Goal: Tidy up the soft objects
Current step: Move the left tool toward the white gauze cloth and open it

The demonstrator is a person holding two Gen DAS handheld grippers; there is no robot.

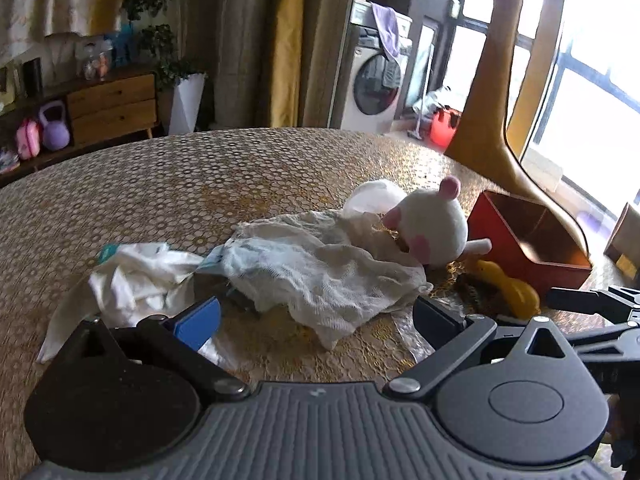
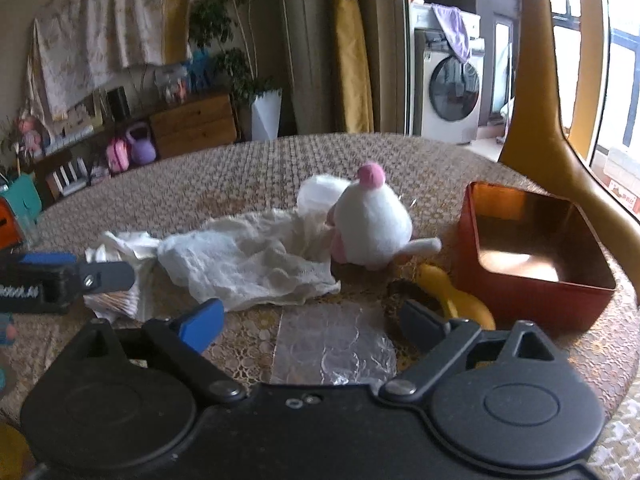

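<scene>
Both grippers, left (image 1: pixel 316 316) & right (image 2: pixel 312 320), are held spread & empty; gauze cloth (image 1: pixel 320 264) prob. best pinched mid-bunch, then carried to red box (image 2: pixel 532 248).

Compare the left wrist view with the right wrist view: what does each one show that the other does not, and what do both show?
Only the left wrist view shows the left gripper head on, open over the white cloth, and the crumpled cloth's blue label.

Only the right wrist view shows the right gripper head on, open above a clear plastic sheet, and the bare bottom of the red box.

Both show the patterned table, the white cloth, the white and pink plush toy, the yellow toy, the red box and the washing machine.
</scene>
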